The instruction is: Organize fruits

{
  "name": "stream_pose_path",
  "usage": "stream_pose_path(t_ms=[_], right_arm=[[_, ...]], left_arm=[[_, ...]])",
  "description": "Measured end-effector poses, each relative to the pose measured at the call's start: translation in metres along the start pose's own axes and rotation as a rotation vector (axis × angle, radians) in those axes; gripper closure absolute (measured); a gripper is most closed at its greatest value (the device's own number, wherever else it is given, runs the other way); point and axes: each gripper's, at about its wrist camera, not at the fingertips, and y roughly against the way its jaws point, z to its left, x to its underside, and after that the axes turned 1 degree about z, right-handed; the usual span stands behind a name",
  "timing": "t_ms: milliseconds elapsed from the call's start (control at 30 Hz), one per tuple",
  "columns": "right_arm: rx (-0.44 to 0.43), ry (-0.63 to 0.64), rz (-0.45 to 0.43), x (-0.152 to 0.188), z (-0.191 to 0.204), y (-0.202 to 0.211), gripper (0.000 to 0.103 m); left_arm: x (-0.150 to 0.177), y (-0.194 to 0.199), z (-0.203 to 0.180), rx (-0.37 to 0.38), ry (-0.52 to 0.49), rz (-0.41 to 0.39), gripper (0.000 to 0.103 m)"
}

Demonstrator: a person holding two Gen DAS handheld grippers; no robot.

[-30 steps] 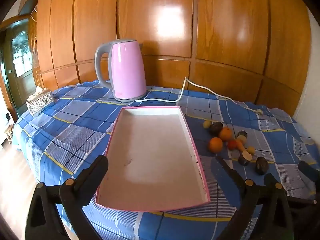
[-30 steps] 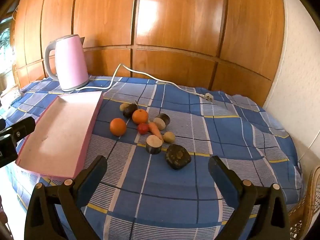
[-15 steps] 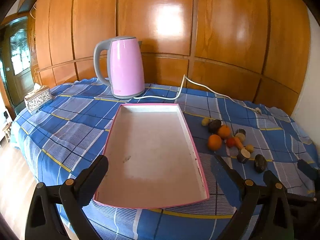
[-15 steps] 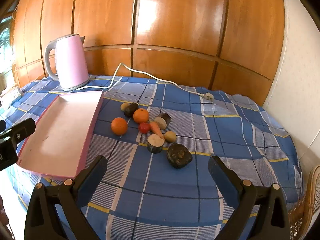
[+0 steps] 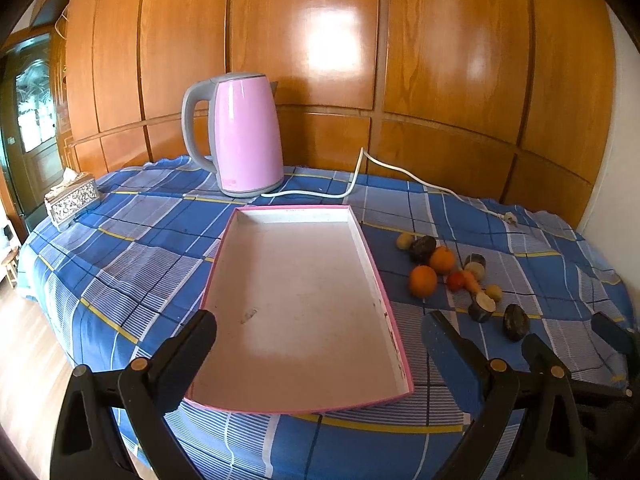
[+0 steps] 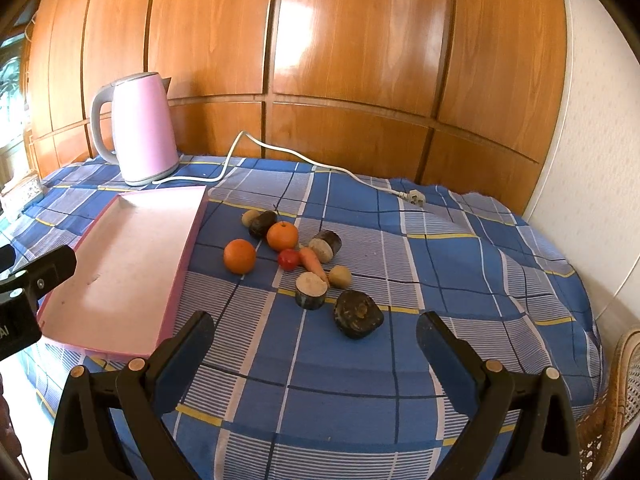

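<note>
Fruits (image 6: 304,264) are bunched on the cloth at roughly 12 o'clock from the right gripper (image 6: 316,334), jaws wide and empty. Left gripper (image 5: 320,338), also wide, faces the pink tray (image 5: 384,292), fruit off at 2 o'clock, so right's nearer.

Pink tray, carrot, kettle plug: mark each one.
pink tray (image 5: 304,280), left wrist view, bare middle of its floor.
carrot (image 6: 313,263), right wrist view, middle of its orange body.
kettle plug (image 6: 415,199), right wrist view, white plug head.
</note>
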Motion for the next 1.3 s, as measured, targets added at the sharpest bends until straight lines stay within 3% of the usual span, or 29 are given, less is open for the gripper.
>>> stream_pose_path(t_ms=[700, 1300], right_arm=[[-0.028, -0.026, 0.043, 0.004, -0.014, -0.036, 0.000], [-0.032, -0.080, 0.037, 0.007, -0.037, -0.038, 0.000]], left_arm=[[-0.001, -0.034, -0.022, 0.067, -0.020, 0.108, 0.000], [-0.002, -0.034, -0.042, 0.080, -0.086, 0.120, 0.000]])
